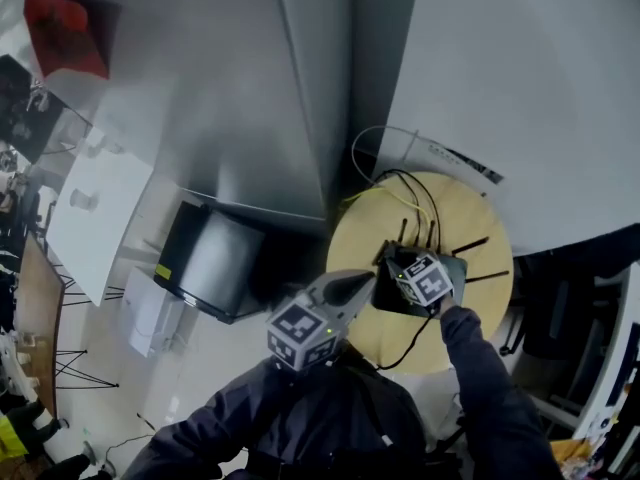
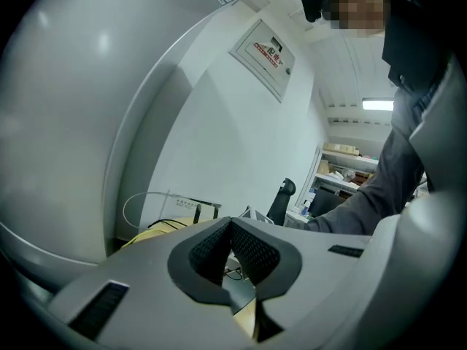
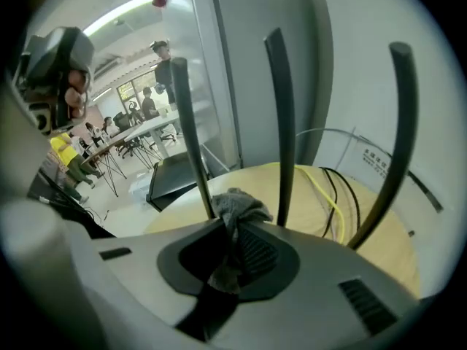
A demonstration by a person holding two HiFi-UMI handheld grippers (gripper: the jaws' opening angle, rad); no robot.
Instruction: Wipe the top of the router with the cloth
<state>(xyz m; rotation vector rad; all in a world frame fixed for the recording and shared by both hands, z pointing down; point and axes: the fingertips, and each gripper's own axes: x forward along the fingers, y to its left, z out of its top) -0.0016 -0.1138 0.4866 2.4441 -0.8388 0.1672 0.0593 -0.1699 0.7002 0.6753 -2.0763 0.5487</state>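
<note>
Right claw clamped on cloth, over router; left claw together, empty.

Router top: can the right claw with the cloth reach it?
Probably yes. The right claw, shut on the cloth, hangs right over the router. Only the router's upright antennas stand close ahead, and nothing seems to block the way down.

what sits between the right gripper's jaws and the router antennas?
A grey cloth, clamped in the right gripper, bunched up in front of the router's antennas. The right gripper view shows it.
</note>
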